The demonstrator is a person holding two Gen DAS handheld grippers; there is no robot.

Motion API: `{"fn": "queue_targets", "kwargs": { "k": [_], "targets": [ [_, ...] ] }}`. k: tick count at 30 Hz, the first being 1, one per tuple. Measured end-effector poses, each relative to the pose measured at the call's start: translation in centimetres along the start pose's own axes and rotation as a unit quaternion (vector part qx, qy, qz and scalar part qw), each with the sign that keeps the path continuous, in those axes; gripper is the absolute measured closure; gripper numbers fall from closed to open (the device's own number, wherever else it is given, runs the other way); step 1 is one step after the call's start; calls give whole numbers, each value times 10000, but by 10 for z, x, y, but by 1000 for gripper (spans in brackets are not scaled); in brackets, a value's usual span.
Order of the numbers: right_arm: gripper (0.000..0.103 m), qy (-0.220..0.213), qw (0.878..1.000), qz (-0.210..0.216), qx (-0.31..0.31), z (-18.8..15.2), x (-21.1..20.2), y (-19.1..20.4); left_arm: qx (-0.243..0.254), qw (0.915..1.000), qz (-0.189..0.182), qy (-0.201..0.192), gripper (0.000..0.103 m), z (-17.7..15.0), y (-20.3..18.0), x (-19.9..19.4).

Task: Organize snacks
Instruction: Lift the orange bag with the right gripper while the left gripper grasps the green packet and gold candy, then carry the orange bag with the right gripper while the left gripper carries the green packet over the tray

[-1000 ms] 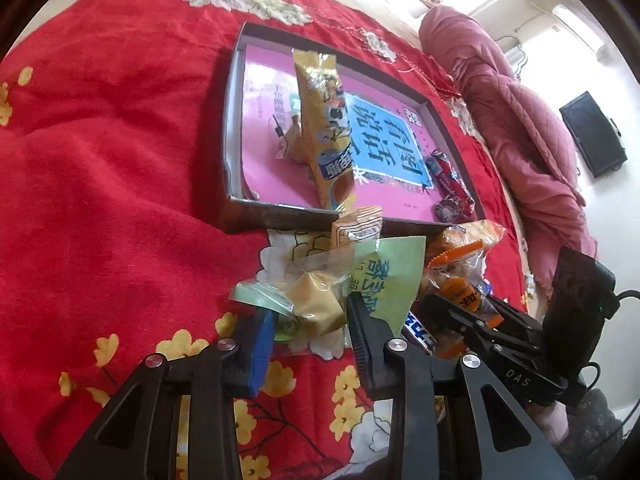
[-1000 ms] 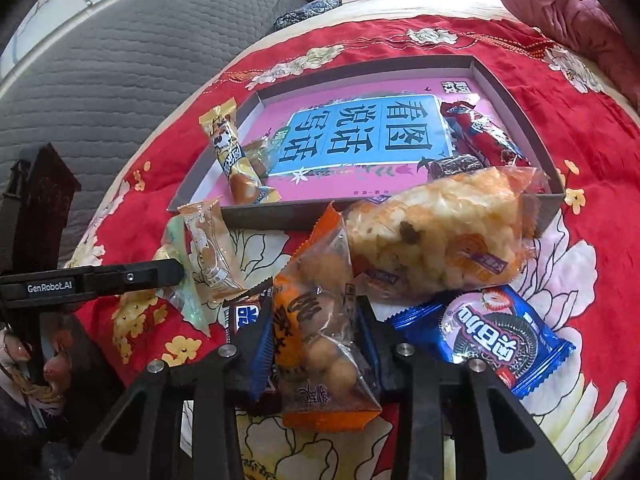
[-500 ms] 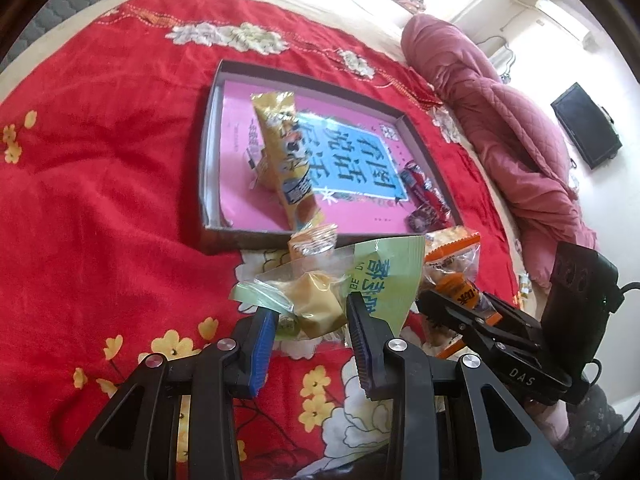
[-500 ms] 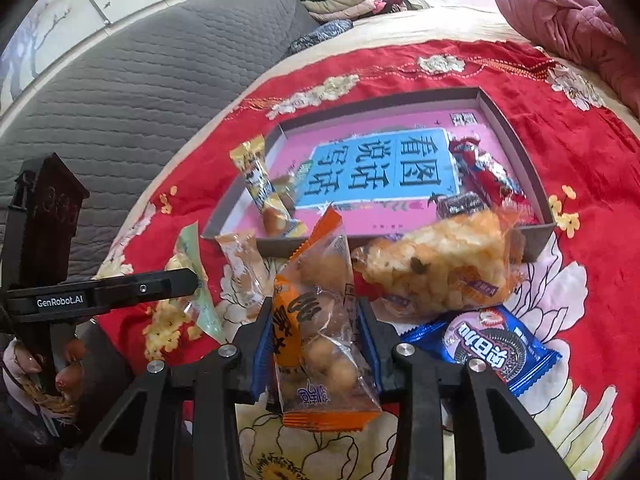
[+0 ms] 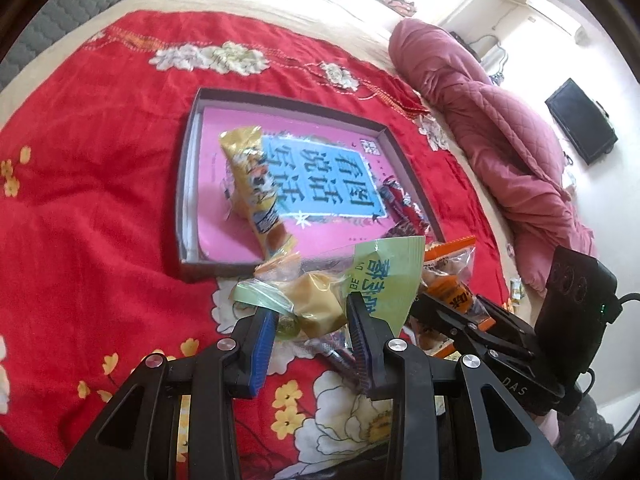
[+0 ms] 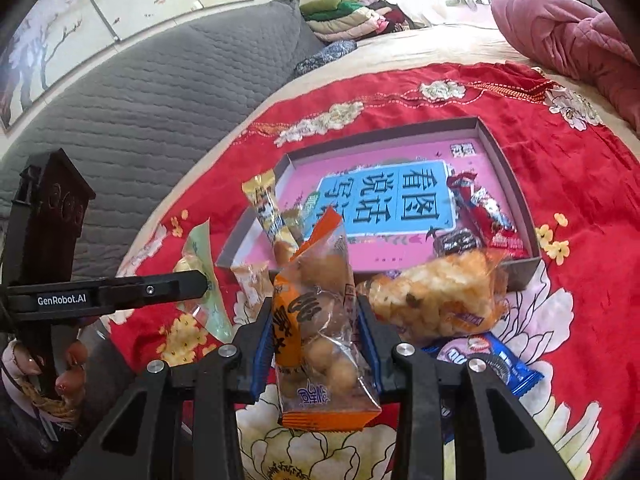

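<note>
1. Above the red bedspread [image 5: 100, 240], just off the grey box's [image 5: 182, 216] near edge: left gripper [image 5: 312, 316] clenched on green pastry packet [image 5: 384, 280].
2. Beside it: right gripper [image 6: 316, 320] clamped on orange ball-snack bag [image 6: 320, 320].

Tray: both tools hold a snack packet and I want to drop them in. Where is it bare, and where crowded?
The tray is bare over the blue title panel, between the yellow stick packet at its left and the red packets at its right. Its near right corner is crowded, with puffed snacks against the wall.
</note>
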State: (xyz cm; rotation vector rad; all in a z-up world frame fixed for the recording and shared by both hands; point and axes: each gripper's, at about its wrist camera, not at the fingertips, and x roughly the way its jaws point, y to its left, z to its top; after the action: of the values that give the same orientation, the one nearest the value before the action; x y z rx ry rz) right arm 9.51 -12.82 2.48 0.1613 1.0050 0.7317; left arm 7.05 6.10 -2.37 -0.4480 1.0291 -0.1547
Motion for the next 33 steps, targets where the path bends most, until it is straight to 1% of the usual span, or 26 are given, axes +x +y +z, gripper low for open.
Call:
{"fn": "queue_targets", "kwargs": {
  "k": [9,16,26,33],
  "targets": [
    [65,-311,9994,85,126,11,-18,-10,43,10000,13,5,67,11,-18,3],
    [65,-503,9986,-3,165,16,-29,-18,44,10000,-16,50,67,19,-30,8],
    [65,-739,9968,-28,307,27,-41,-30,71,9999,40,-125,67,37,-42,8],
    [65,-906,9951,-73,379,40,-47,-38,122,9997,-18,-211,67,52,-53,13]
  ]
}}
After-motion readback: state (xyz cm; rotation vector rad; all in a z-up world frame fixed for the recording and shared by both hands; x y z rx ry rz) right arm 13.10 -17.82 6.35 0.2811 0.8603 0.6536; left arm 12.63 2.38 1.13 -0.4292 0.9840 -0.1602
